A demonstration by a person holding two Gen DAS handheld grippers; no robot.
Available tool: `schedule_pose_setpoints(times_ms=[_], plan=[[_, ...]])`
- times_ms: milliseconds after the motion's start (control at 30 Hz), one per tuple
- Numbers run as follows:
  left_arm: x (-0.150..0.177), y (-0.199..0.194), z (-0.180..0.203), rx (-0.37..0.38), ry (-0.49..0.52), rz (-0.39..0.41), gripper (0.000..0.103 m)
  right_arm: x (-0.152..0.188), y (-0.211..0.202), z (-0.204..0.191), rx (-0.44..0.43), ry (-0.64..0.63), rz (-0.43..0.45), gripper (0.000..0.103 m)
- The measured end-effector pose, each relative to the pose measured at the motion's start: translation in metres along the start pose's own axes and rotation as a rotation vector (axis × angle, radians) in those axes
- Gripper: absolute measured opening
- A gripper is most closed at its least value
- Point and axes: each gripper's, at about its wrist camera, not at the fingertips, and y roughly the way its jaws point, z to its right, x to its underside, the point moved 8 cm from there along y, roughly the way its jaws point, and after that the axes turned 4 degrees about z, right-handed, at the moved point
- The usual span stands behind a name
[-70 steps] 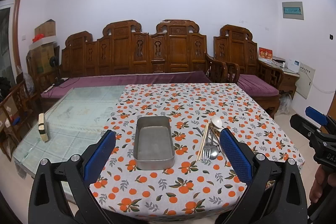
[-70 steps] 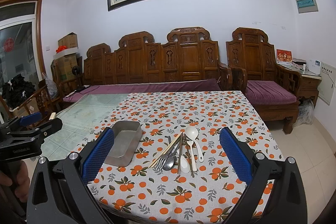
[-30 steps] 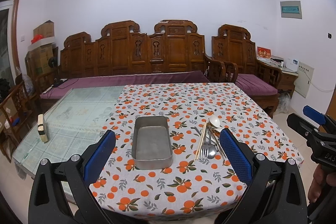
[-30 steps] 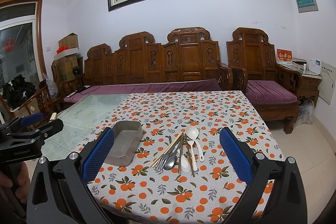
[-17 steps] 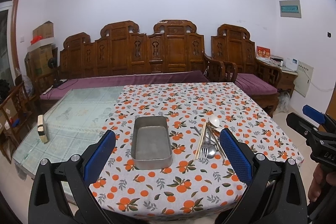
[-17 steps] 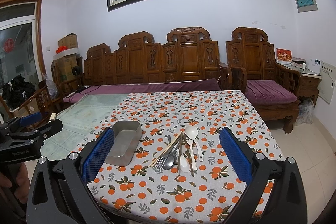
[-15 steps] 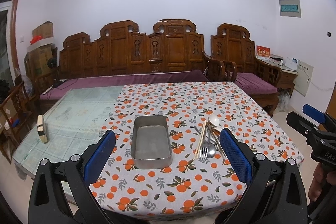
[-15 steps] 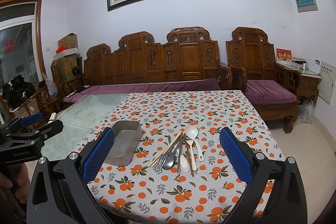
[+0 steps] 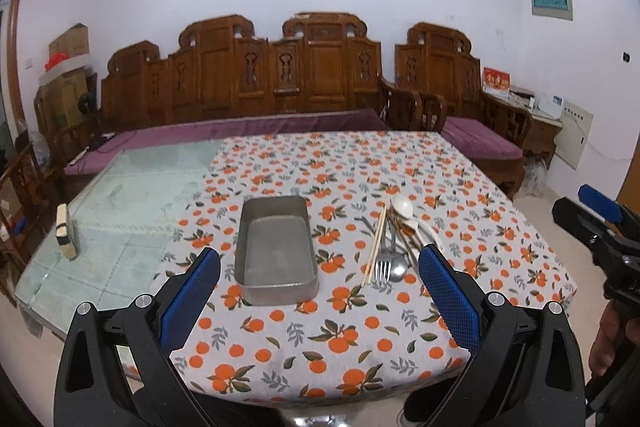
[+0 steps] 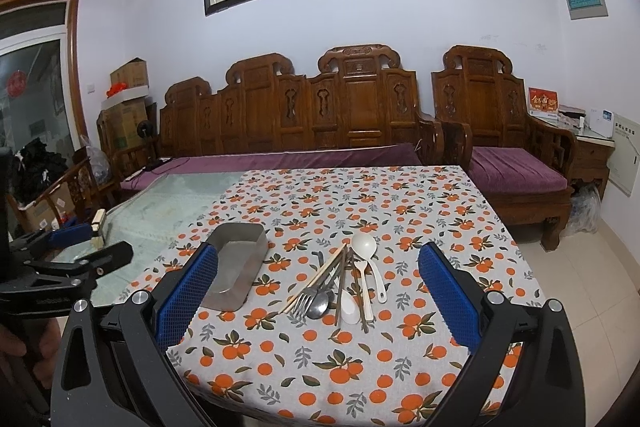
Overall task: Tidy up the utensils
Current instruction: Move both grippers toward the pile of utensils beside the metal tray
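An empty grey metal tray (image 9: pixel 277 251) sits on the orange-print tablecloth; it also shows in the right wrist view (image 10: pixel 236 271). Right of it lies a heap of utensils (image 9: pixel 394 241): wooden chopsticks (image 10: pixel 316 277), a metal fork (image 10: pixel 306 301), a metal spoon (image 10: pixel 319 303) and white plastic spoons (image 10: pixel 363 247). My left gripper (image 9: pixel 319 269) is open and empty, held above the table's near edge in front of the tray. My right gripper (image 10: pixel 318 267) is open and empty, held in front of the utensils.
The tablecloth (image 9: pixel 360 171) covers the right part of a glass-topped table (image 9: pixel 132 195). A small wooden block (image 9: pixel 64 231) stands at the glass table's left edge. A carved wooden sofa (image 9: pixel 260 83) with purple cushions stands behind. The other hand-held gripper shows at the right edge (image 9: pixel 600 227).
Both grippers have stayed nearly still, with only a slight drift of view. Nothing on the table has moved.
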Motion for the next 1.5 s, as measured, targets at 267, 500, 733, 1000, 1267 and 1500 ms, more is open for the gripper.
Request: schedule_pose_setpoints(times_ms=[267, 500, 733, 1000, 1267, 1500], plan=[[0.021, 0.033, 0.006, 0.03, 0.029, -0.103, 0.096, 0.003, 0.023, 0.009, -0.002, -0.008, -0.023, 0.1], [0.036, 0.062, 0.015, 0.071, 0.048, -0.187, 0.096, 0.003, 0.048, 0.022, 0.017, -0.022, -0.056, 0.099], [0.04, 0.094, 0.016, 0.093, 0.066, -0.223, 0.096, 0.021, 0.08, 0.042, 0.032, -0.025, -0.119, 0.087], [0.044, 0.129, 0.028, 0.151, 0.099, -0.268, 0.096, 0.065, 0.123, 0.061, 0.035, 0.002, -0.23, 0.068], [0.049, 0.16, 0.044, 0.173, 0.137, -0.29, 0.096, 0.11, 0.159, 0.063, -0.019, 0.034, -0.323, 0.045], [0.05, 0.18, 0.044, 0.195, 0.124, -0.303, 0.096, 0.134, 0.189, 0.046, -0.115, 0.034, -0.397, 0.024]])
